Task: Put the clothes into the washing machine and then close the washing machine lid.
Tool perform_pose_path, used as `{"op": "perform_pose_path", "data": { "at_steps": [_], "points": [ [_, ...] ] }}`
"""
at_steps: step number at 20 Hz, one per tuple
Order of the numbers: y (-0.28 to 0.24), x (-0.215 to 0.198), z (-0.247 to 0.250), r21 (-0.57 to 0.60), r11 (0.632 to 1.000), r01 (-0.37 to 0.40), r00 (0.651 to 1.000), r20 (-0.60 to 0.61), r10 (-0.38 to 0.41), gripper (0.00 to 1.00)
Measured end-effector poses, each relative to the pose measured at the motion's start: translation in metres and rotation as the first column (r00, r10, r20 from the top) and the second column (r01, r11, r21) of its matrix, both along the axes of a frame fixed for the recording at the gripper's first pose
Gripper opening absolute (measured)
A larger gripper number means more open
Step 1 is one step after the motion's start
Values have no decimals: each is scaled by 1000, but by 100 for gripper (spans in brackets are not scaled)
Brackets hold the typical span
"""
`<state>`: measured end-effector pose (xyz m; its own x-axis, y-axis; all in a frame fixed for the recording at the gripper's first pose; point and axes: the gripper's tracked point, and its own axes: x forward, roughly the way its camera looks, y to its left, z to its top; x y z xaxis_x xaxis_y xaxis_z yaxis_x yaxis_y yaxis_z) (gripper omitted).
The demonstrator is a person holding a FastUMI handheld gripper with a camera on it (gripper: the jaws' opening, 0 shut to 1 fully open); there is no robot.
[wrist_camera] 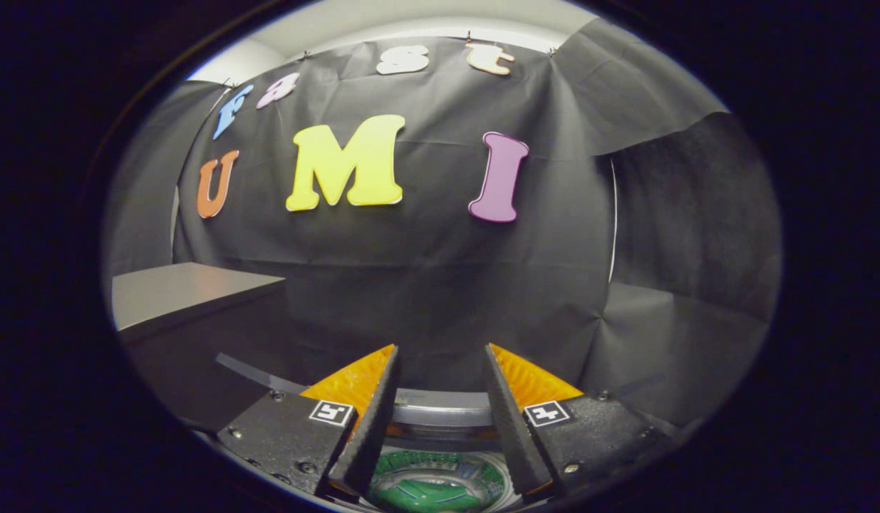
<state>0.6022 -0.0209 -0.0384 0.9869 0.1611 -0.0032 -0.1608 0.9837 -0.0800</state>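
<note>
at the bottom centre of the frame we have the gripper (440, 427), its two fingers set apart with a clear gap and nothing held between them. just below and between the fingertips sits the washer (432, 410): a pale curved rim, and under it a round opening where something green (429, 491) with pale patterning shows. we judge that green thing to be the clothes already lying in the drum, though the view is too cramped to be sure. at the left middle of the frame a grey table (176, 285) juts in, well apart from the fingers. the lid we cannot pick out for certain; a thin grey strip at the lower left, beside the left finger, may be part of it.

if the clothes are in, the step in hand is closing the lid. to do it well we should first tip the gripper so the lid comes properly into sight, keep the fingers parted, set one finger on the lid's edge and swing it over slowly, checking no cloth hangs across the rim before it seats.
</note>
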Motion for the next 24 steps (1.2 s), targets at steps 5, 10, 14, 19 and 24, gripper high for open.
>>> {"op": "perform_pose_path", "data": {
  "at_steps": [5, 10, 14, 19, 24],
  "points": [
    [7, -14, -28, -48, 998, -28, 996, -81, 24, 83],
    [12, -35, -44, -48, 998, -43, 992, -125, 37, 84],
    [13, -76, -63, -43, 999, -31, 985, -169, 23, 84],
    [15, -165, -88, -48, 998, 28, 978, -204, -37, 84],
    [25, -295, -95, 15, 990, 140, 973, -188, -135, 84]
  ]
}}
